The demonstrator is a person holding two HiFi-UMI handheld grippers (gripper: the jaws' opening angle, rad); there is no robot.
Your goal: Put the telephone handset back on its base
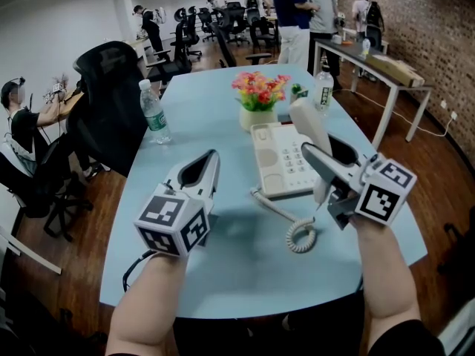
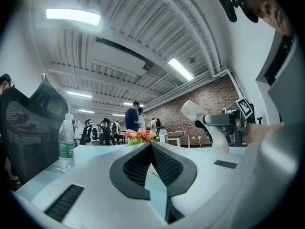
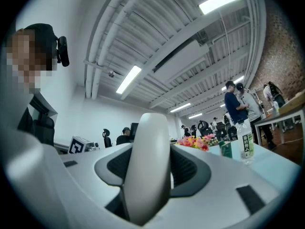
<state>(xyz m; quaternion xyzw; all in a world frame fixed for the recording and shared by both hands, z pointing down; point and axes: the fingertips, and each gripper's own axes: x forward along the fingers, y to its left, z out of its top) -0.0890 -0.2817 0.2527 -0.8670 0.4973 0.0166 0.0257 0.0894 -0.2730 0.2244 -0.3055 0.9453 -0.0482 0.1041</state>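
Handset [image 1: 309, 124] one; bottles [image 1: 154, 113] [image 1: 323, 91] seemingly two.

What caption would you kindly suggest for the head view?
Right gripper holds the handset lifted off the base; left gripper shut, empty.

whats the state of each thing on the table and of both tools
handset: lifted off its base, held in the air
telephone base: flat on table, cradle empty
coiled cord: lying on table
right tool: closed on handset
left tool: shut, empty
water bottle: upright, capped
flower pot: upright
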